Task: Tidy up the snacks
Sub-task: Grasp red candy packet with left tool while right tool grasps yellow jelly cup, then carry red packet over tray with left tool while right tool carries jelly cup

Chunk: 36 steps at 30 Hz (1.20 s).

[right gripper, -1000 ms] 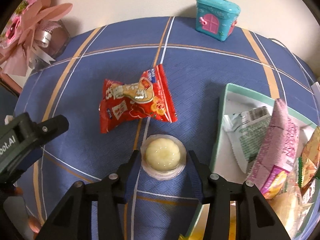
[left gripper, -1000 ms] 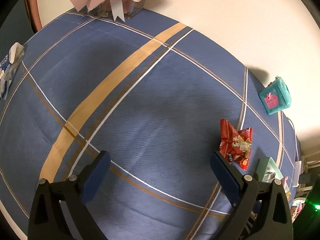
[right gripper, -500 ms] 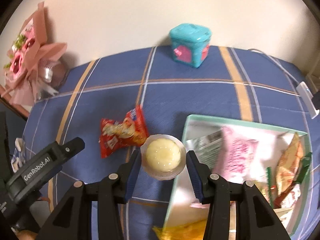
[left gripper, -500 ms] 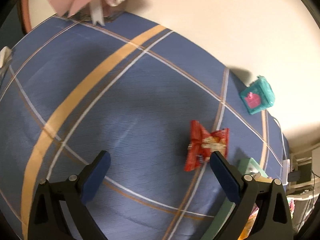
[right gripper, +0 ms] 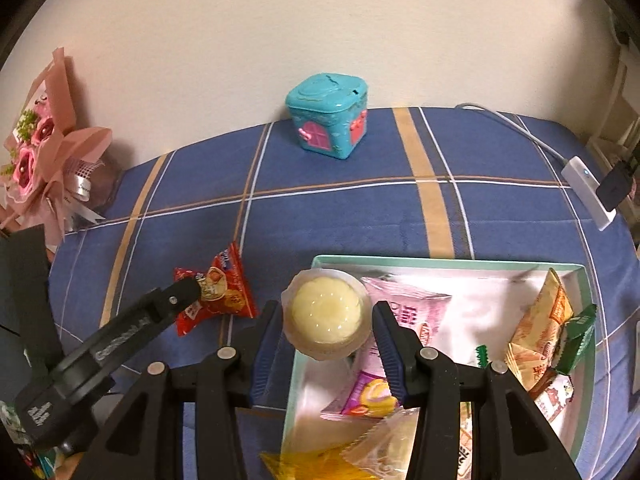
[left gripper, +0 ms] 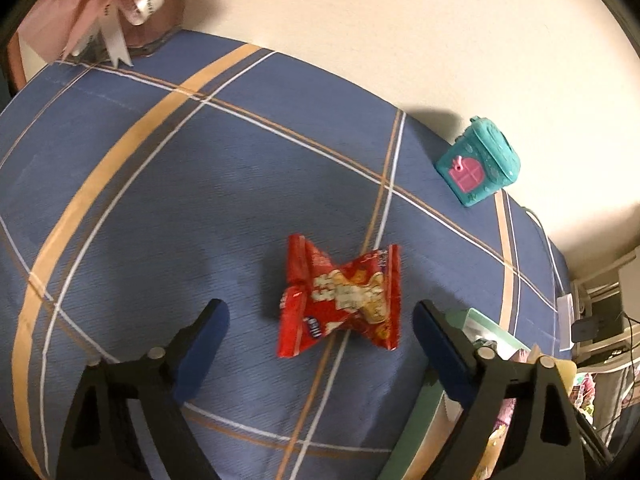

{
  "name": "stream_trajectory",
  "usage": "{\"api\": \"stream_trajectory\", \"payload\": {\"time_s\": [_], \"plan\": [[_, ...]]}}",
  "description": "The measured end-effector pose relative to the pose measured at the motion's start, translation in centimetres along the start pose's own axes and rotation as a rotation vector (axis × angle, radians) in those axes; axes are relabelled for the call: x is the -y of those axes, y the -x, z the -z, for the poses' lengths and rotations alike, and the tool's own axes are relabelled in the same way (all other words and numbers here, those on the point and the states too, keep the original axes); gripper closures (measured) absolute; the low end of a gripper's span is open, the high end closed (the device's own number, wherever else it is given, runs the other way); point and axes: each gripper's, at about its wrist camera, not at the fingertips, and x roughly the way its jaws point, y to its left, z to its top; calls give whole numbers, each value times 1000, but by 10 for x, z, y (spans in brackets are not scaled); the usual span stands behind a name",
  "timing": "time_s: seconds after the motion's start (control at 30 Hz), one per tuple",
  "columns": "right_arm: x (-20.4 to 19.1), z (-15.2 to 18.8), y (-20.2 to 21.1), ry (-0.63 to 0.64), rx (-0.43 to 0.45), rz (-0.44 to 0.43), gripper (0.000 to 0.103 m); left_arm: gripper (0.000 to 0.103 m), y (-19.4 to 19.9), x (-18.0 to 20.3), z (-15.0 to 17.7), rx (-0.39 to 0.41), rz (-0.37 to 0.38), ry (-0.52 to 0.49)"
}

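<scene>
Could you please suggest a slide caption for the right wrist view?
Right gripper carries a jelly cup over the green snack tray; red snack packet awaits.

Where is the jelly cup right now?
In the right wrist view the jelly cup sits clamped in the right gripper, over the near-left corner of the tray, with the red packet to its left.

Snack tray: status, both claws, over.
Right claw shut on jelly cup over tray. Left claw closing, red snack packet between jaws, untouched. Nothing in the way.
</scene>
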Motion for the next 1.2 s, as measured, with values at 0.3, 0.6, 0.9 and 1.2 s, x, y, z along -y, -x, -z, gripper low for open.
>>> {"api": "stream_trajectory", "payload": {"time_s": [0.3, 0.6, 0.9, 1.2], "plan": [[17, 0, -4, -22, -10, 7, 54, 32, -20, 15, 2, 23, -12, -16], [22, -1, -1, -30, -10, 3, 54, 58, -4, 11, -1, 67, 20, 13], [28, 2, 11, -33, -7, 17, 54, 59, 26, 18, 5, 78, 68, 19], [60, 5, 28, -76, -6, 55, 54, 59, 62, 47, 19, 62, 146, -40]]}}
